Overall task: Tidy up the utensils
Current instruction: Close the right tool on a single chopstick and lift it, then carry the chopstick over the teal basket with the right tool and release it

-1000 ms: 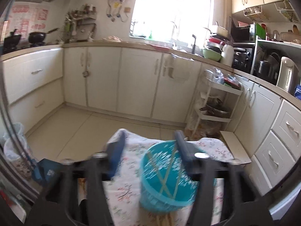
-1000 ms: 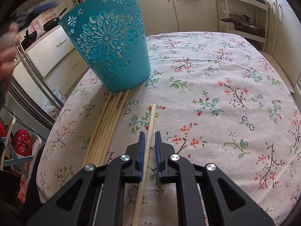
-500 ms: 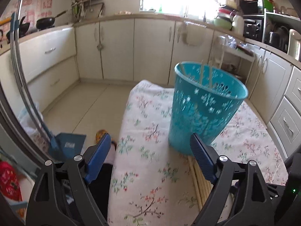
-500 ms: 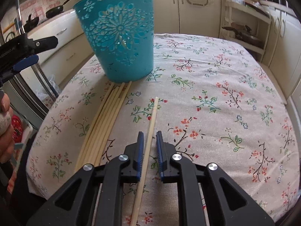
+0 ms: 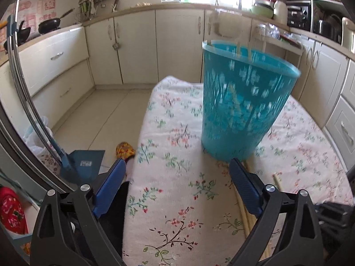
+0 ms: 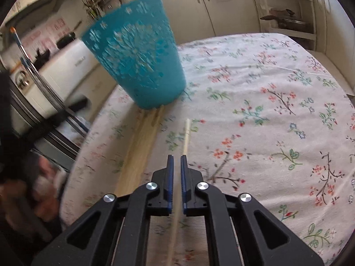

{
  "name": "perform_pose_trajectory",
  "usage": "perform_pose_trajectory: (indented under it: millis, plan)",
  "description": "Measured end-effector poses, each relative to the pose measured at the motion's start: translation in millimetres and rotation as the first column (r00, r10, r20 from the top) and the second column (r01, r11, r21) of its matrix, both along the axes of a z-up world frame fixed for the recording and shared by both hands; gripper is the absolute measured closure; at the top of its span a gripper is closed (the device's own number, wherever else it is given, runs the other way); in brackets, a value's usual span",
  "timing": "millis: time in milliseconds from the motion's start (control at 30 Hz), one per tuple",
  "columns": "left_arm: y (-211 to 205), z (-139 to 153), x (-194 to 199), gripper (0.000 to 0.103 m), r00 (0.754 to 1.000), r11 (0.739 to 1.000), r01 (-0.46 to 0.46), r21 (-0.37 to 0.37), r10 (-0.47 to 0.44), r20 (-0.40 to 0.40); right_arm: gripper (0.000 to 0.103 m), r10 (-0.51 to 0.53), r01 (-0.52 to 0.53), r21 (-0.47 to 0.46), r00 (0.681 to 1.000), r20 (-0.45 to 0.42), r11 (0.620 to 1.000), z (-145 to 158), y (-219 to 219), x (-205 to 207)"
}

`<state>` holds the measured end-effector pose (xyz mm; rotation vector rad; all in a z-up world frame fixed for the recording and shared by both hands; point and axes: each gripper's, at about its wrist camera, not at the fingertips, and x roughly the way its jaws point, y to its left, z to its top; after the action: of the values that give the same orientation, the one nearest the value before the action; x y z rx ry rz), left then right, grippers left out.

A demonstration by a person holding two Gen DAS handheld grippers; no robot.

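Observation:
A teal openwork basket (image 5: 241, 110) (image 6: 137, 53) stands on the flowered tablecloth (image 5: 177, 199), with a few chopsticks upright inside it. My left gripper (image 5: 177, 166) hovers low in front of the basket, its jaws opening wide with only cloth between them. A bundle of pale chopsticks (image 6: 142, 141) (image 5: 244, 212) lies from the basket's foot toward me. My right gripper (image 6: 176, 158) is shut on a single chopstick (image 6: 186, 133) that lies just right of the bundle, its far end pointing at the basket.
The table's left edge (image 5: 137, 155) drops to a tiled floor with a blue dustpan (image 5: 82, 164). A metal rail (image 5: 26, 102) stands at far left. Kitchen cabinets (image 5: 177, 44) line the back. A person's hand (image 6: 42, 190) shows blurred at left.
My left gripper has come down from over the basket to table height in front of it, and its jaws have spread. My right gripper's jaws have closed onto the single chopstick.

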<state>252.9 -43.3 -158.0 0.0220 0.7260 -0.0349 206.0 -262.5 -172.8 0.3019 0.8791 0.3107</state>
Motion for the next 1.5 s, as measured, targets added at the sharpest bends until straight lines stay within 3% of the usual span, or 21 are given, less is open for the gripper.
perform_pose_trajectory:
  millis: [233, 400, 700, 767, 833, 900, 1033, 1167, 1267, 1400, 1500]
  plan:
    - [-5.4, -39.6, 10.2, 0.012, 0.995, 1.0, 0.017, -0.004, -0.018, -0.102, 0.098, -0.004, -0.01, 0.117, 0.993, 0.122, 0.993, 37.8, -1.5, -9.5]
    - [-8.4, -44.1, 13.3, 0.01, 0.99, 0.999, 0.035, -0.011, -0.037, -0.133, 0.098, -0.041, -0.008, 0.211, 0.973, 0.226, 0.977, 81.4, -11.3, -3.5]
    - [-8.4, -45.2, 12.9, 0.01, 0.988, 0.999, 0.042, -0.022, -0.044, -0.145, 0.098, -0.11, -0.034, 0.278, 0.867, 0.487, 0.96, 181.8, 11.3, 64.0]
    - [-8.4, -45.6, 13.3, 0.01, 0.988, 0.999, 0.045, -0.028, -0.049, -0.149, 0.098, -0.122, -0.027, 0.283, 0.86, 0.496, 0.959, 189.5, 18.5, 90.3]
    - [-7.5, -45.8, 14.1, 0.01, 0.986, 0.998, 0.047, -0.036, -0.052, -0.156, 0.098, -0.14, -0.003, 0.292, 0.874, 0.466, 0.956, 192.0, 17.8, 102.7]
    - [-4.6, -45.4, 14.3, 0.01, 0.987, 0.998, 0.04, -0.05, -0.047, -0.152, 0.096, -0.123, 0.0, 0.271, 0.892, 0.435, 0.963, 190.9, 16.9, 102.1]
    - [1.9, -46.6, 16.4, 0.01, 0.986, 0.996, 0.023, -0.089, -0.038, -0.165, 0.07, -0.082, 0.04, 0.118, 0.922, 0.378, 0.992, 165.0, 3.3, 53.5]
    - [4.2, -47.7, 18.0, 0.01, 0.984, 0.994, 0.016, -0.106, -0.034, -0.175, 0.07, -0.021, 0.029, -0.077, 0.994, 0.106, 0.997, 81.2, 3.8, 23.7]
    - [1.9, -47.8, 17.6, 0.01, 0.984, 0.995, 0.02, -0.094, -0.036, -0.175, 0.071, 0.04, -0.048, -0.173, 0.998, -0.051, 0.984, 23.3, 20.5, 18.3]
    - [1.2, -47.6, 17.1, 0.01, 0.985, 0.996, 0.019, -0.083, -0.033, -0.171, 0.075, 0.039, -0.068, -0.32, 0.995, -0.095, 0.945, -3.0, 38.9, 21.7]
    - [1.5, -48.4, 17.8, 0.01, 0.983, 0.996, 0.015, -0.085, -0.03, -0.179, 0.097, 0.046, -0.073, -0.361, 0.996, -0.082, 0.93, -2.6, 42.2, 20.3]
